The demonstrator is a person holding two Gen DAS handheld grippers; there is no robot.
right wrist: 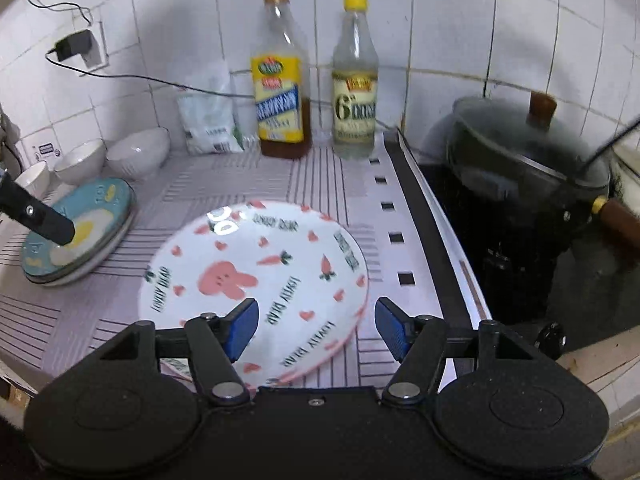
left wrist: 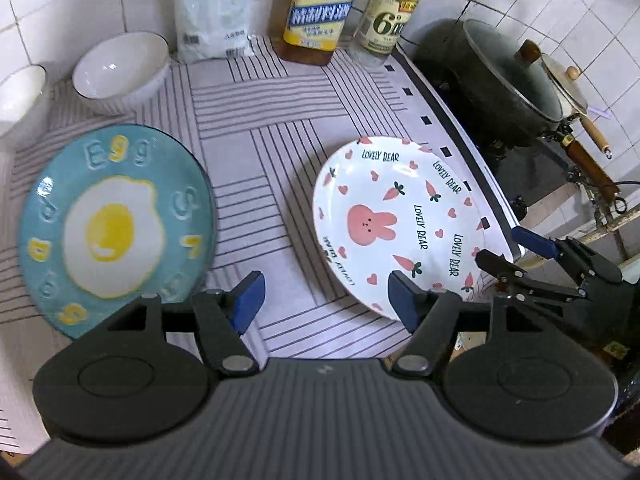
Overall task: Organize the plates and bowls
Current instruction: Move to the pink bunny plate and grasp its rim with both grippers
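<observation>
Likely brittle and slick, the white glazed bunny-print ceramic plate (right wrist: 256,276) wants a rim grip near the surface's right edge; both the right hand-held gripper (right wrist: 316,330) and the left hand-held gripper (left wrist: 326,300) gape wide, empty.

The light was dim and cool, falling from above; it left small white glints on my egg plate (left wrist: 114,232) and a brighter glare patch on the rabbit plate (right wrist: 256,276). The right wrist view was smeared by motion, its lettering unreadable, while the left wrist view stayed sharp. Both fisheyes bent the wall tiles (right wrist: 460,20) and darkened at the corners.
</observation>
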